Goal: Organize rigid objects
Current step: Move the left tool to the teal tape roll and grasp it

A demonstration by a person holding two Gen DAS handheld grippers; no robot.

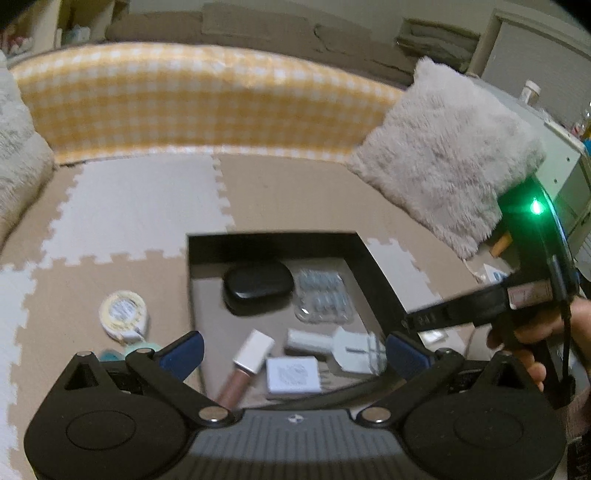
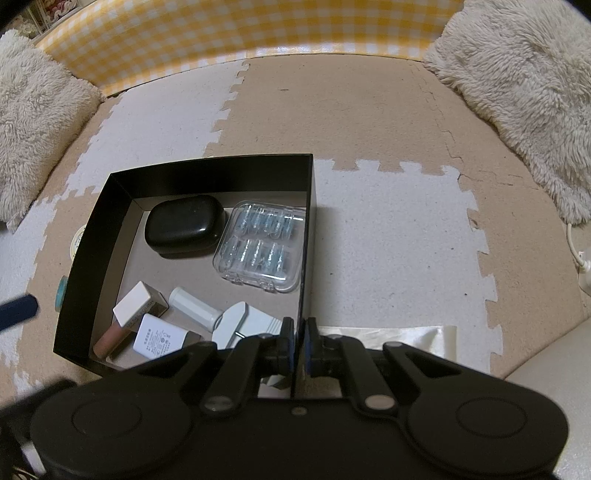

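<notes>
Pinching the black box's (image 2: 207,173) right wall, our right gripper (image 2: 298,334) has its fingers clamped together; our left gripper (image 1: 293,354) hovers spread wide above the lip gloss (image 1: 245,363) inside.

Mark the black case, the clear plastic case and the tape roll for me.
black case (image 2: 183,225), right wrist view, middle of its lid.
clear plastic case (image 2: 260,245), right wrist view, centre of its top.
tape roll (image 1: 123,314), left wrist view, its upper face.

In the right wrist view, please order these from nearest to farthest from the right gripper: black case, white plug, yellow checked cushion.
From the right gripper:
1. White plug, just left of the jaws, inside the black box.
2. Black case, at the box's far left.
3. Yellow checked cushion, at the back.
</notes>
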